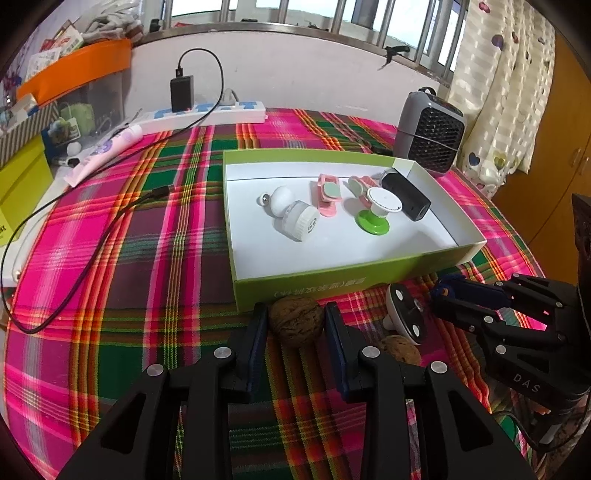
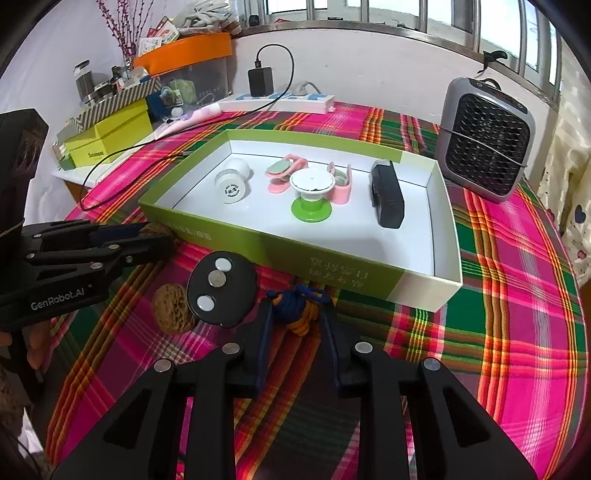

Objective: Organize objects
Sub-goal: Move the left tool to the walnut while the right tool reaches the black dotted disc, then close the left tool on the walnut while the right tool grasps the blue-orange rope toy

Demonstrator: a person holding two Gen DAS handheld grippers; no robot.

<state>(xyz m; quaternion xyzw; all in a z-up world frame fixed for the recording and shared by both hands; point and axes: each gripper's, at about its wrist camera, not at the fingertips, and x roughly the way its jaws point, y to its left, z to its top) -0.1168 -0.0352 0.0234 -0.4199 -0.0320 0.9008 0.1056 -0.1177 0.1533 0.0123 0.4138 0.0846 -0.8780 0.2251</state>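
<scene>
The left gripper (image 1: 295, 325) clamps a walnut (image 1: 296, 320) near the box (image 1: 332, 286). The right gripper (image 2: 297, 317) clamps a knitted toy (image 2: 301, 312).

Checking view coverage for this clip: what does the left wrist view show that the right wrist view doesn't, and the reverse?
Only left wrist: the left gripper closed around a walnut.

Only right wrist: the right gripper shut on a blue and orange knitted toy, plus purple branches by the wall.

Both: the green box, a second walnut, the black disc, the small heater, the plaid cloth.
</scene>
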